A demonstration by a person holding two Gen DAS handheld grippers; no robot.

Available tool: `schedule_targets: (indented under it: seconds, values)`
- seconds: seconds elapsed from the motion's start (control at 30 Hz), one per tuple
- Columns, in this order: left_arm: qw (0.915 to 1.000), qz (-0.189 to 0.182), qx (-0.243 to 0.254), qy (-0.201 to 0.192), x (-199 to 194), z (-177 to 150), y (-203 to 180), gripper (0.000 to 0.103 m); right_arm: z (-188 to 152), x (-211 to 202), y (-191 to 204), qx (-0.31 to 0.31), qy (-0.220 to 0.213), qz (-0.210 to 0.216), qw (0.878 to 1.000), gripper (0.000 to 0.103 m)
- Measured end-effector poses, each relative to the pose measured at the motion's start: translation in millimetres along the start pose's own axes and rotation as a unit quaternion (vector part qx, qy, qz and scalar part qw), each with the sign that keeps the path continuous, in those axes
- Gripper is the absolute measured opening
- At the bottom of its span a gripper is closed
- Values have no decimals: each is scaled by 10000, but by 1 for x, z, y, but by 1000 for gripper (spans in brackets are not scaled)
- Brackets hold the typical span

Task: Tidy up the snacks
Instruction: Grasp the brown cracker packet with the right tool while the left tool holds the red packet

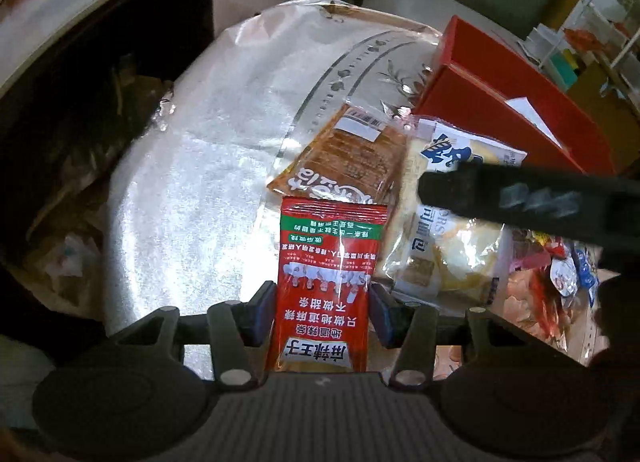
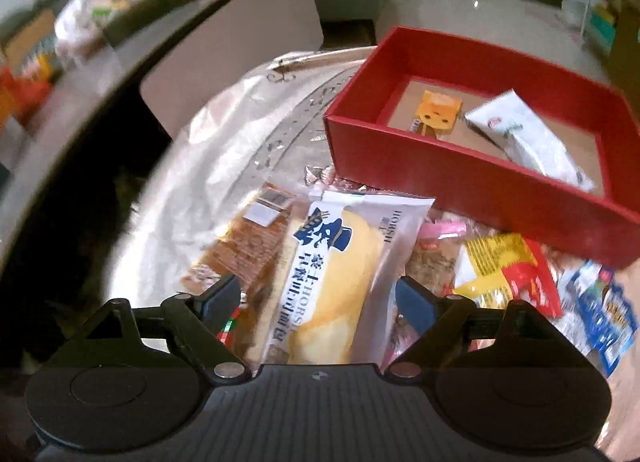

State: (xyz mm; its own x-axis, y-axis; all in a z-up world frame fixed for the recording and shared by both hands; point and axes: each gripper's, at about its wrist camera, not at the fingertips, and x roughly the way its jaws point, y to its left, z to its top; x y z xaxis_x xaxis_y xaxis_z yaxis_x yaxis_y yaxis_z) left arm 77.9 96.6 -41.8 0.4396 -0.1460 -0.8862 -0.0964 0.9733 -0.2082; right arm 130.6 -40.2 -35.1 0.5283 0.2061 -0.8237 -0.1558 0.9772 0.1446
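1. Left tongs are clamped on a red spicy-strip packet, its far end lying over a brown snack pack.
2. Right tongs stand wide, straddling a cream bread packet without pressing it.
3. Loose snacks cover the plastic-covered table.
4. Red box behind holds a white sachet and an orange snack.

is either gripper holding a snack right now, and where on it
The left gripper pinches the red spicy-strip packet by its side edges, near the lower half. The right gripper stands open around the bread pack, gripping nothing.
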Motion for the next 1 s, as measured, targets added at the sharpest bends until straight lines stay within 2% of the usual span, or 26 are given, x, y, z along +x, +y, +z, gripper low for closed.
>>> schedule_targets:
  seconds: [0.1,0.17,0.23,0.3,0.4,0.47,0.57,0.67,0.73,0.77,0.93,1.0]
  values:
    - [10000,-35,-24,69,3,0,1,43,-1,12,15,-401,17,-400,9984,89]
    - [9999,-26,-43,141,6,0,2,43,-2,13,24,-672,20,-435,9968,81]
    - [9998,-27,-111,160,6,1,4,44,-4,7,22,-596,98,57,9982,72]
    - [9996,-71,-184,201,7,3,7,44,-3,2,10,-254,160,586,9978,71]
    - [9993,-114,-258,257,10,4,10,46,-3,-6,-15,367,85,1339,9903,71]
    - [9988,-115,-217,421,16,2,9,49,-2,-3,-26,647,150,1518,9862,71]
    - [9993,28,23,372,16,-2,2,49,-6,18,-30,924,565,1277,9859,77]
    - [9993,116,34,357,14,-6,0,49,-6,22,-13,589,467,1118,9909,86]
    - [9993,143,54,348,14,-8,0,50,-4,29,-1,387,495,1055,9924,103]
    - [9993,154,90,327,14,-9,-1,50,-4,33,4,294,529,1143,9916,103]
    - [9985,419,217,269,13,-14,-1,51,-2,54,24,-11,721,514,9961,103]
    - [9984,443,214,280,14,-13,1,52,-9,56,33,-445,749,382,9955,103]
